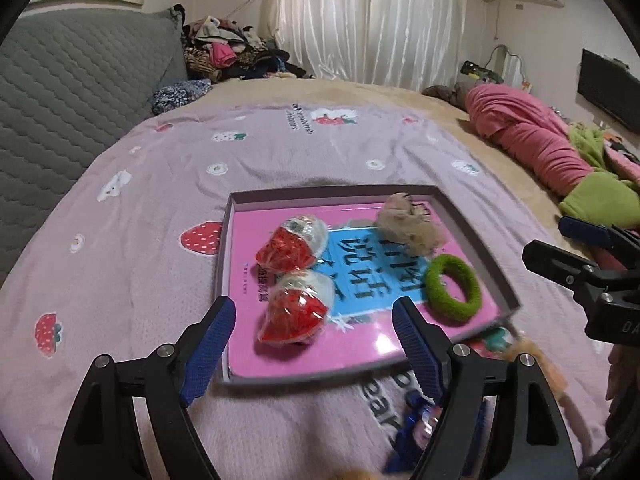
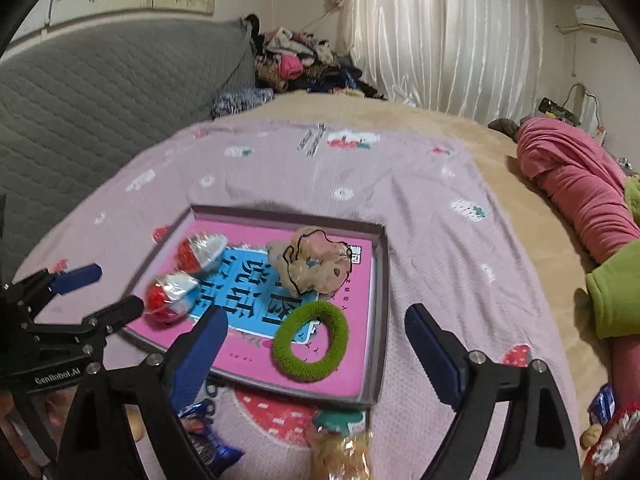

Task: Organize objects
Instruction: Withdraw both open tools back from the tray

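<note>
A shallow grey box (image 1: 227, 240) (image 2: 382, 280) with a pink and blue book inside lies on the pink bedspread. It holds two red strawberry-shaped packets (image 1: 296, 310) (image 1: 290, 246) (image 2: 170, 292) (image 2: 200, 252), a beige scrunchie (image 1: 408, 224) (image 2: 312, 264) and a green hair ring (image 1: 452, 288) (image 2: 310, 346). My left gripper (image 1: 316, 344) is open and empty, just in front of the near packet. My right gripper (image 2: 316, 356) is open and empty over the box's near edge by the green ring. It also shows in the left wrist view (image 1: 560, 248).
A blue wrapped item (image 1: 416, 432) (image 2: 204, 436) and an orange-wrapped item with a green top (image 2: 340, 444) lie on the bedspread in front of the box. A grey quilted headboard (image 1: 72, 92) is at left. Pink and green bedding (image 1: 532, 140) is at right. A clothes pile (image 1: 228, 48) lies behind.
</note>
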`<action>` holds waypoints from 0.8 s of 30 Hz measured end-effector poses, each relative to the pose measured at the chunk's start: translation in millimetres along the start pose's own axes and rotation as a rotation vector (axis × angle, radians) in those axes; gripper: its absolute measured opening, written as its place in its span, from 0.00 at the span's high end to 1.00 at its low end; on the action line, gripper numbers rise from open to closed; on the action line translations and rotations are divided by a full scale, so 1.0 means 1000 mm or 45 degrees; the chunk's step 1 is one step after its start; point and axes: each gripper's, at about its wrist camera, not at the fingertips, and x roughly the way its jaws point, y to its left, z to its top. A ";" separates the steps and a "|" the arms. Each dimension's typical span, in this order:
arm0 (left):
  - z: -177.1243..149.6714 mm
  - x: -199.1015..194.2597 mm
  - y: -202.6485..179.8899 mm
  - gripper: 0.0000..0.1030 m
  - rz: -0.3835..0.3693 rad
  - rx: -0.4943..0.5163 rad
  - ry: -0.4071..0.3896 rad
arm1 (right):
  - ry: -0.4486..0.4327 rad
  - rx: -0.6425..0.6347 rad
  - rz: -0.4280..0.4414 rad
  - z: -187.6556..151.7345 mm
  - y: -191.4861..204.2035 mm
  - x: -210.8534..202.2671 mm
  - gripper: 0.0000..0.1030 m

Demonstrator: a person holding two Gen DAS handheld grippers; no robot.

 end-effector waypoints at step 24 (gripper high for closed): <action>-0.015 -0.141 -0.033 0.20 0.015 0.020 -0.055 | -0.120 0.006 -0.018 -0.007 0.004 -0.153 0.02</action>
